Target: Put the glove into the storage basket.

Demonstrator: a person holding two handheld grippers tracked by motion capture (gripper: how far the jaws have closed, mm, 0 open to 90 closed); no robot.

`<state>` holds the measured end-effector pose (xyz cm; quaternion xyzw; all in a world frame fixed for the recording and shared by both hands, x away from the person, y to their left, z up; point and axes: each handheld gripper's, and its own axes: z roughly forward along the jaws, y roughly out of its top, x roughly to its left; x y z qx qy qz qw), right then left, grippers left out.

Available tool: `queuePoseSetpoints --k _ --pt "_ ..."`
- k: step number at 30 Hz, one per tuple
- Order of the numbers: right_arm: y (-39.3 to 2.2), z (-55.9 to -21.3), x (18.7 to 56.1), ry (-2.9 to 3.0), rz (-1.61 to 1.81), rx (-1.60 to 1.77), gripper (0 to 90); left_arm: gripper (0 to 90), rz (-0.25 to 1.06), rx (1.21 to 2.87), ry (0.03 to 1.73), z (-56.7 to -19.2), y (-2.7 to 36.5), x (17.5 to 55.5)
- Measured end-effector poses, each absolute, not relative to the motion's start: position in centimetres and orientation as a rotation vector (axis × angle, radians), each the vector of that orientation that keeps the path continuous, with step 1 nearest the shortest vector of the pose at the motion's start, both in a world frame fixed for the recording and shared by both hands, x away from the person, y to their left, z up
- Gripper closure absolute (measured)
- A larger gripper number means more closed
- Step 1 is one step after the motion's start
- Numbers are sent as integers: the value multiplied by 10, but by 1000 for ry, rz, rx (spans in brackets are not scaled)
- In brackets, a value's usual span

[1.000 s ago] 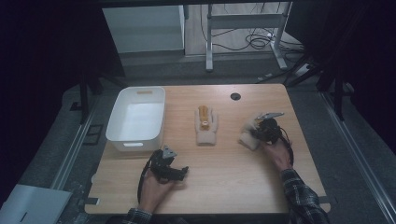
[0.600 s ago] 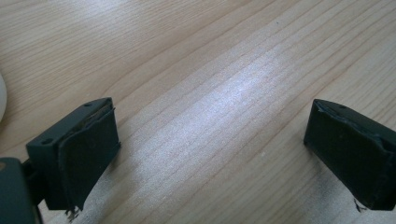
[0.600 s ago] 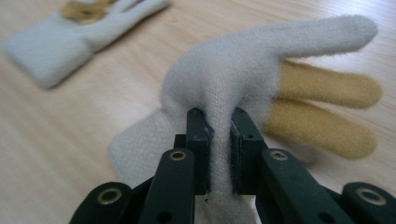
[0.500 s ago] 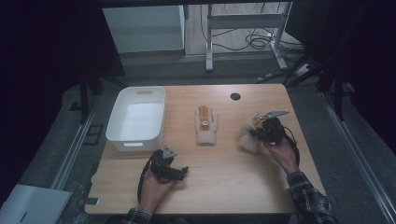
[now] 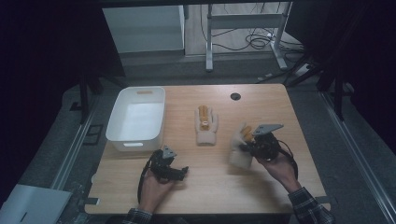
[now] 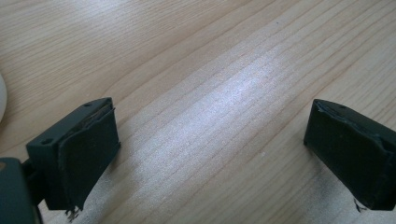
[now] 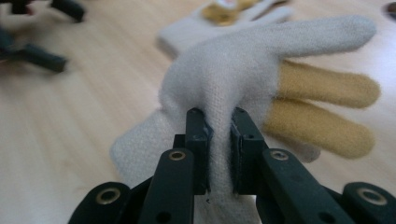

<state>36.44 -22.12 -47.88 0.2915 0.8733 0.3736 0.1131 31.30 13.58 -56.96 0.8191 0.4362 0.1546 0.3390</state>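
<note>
The high view looks forward and down from above the person's side, taking in the whole tabletop (image 5: 280,98) from well back. The left gripper view rides low and close, facing bare wood past its 2 open jaws. The right gripper view looks level along its own jaws, very near a pinched glove (image 7: 243,74); behind lies the second glove (image 7: 224,18), which the high view shares (image 5: 206,123).
</note>
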Motion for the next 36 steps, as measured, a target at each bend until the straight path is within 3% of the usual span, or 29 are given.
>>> queuePoseSetpoints --k 16,24,28,36 --pt "-183 -517 330 2701 1094 727 751 31 402 2132 1136 -570 136 313" --pt "-182 -528 330 2702 1073 724 480 31 402 2132 1136 -570 136 313" --pt "-189 -517 333 2652 1116 748 435 31 402 2132 1136 -570 136 313" --pt "-201 -510 351 2599 1134 796 470 31 400 2132 1137 -570 136 313"
